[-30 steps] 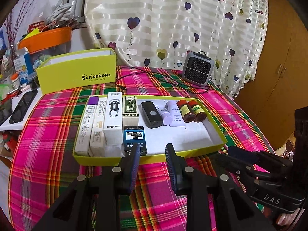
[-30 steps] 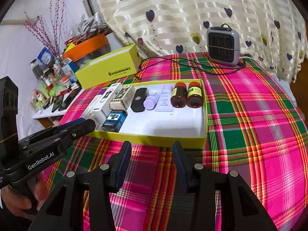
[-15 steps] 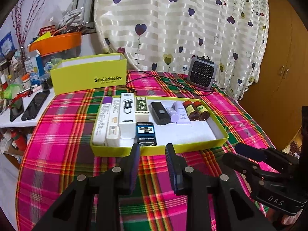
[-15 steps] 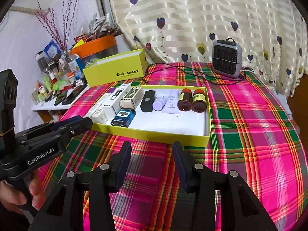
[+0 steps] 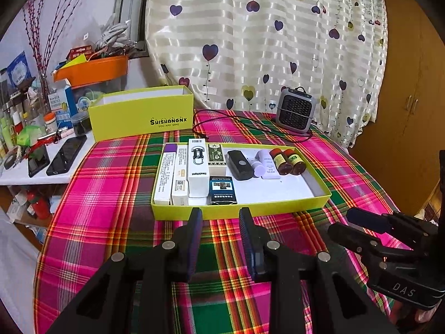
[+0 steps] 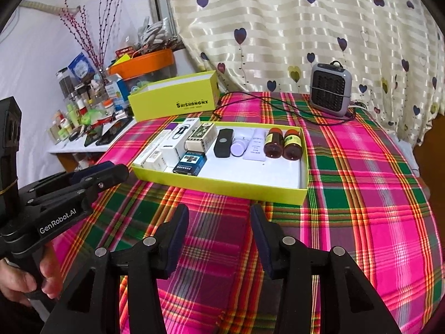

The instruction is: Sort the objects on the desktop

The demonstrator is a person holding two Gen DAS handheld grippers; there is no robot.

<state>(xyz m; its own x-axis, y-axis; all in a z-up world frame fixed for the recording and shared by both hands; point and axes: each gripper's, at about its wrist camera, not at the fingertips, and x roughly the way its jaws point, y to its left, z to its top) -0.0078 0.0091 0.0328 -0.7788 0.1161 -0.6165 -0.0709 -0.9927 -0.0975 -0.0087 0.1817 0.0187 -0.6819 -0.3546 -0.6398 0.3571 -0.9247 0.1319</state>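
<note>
Only my right-wrist view shows my left hand, low in the left corner, wrapped round the handle of my left gripper, whose dark fingers slant toward the middle of the frame; only my left-wrist view shows my right gripper from the side, coming in from the lower right with nothing between its fingers; the hand that carries it is cut off by the frame edge.

Both grippers tilt downward over the plaid surface, short of the yellow tray; my left gripper's fingers stand apart at the bottom centre of its own view and grip nothing; my right gripper's fingers are spreading wider at this moment, with only cloth showing between them.

The tray sits in mid-frame in both views and holds the sorted things: white boxes on its left side, a dark blue box at its near edge, a black device, a white tube and two brown bottles toward its right; its right half is mostly bare white floor.

A yellow box stands beyond the tray in the upper left, a small grey heater in the upper right; the print on the small boxes is too fine to read; the shelf clutter at far left blurs together.
</note>
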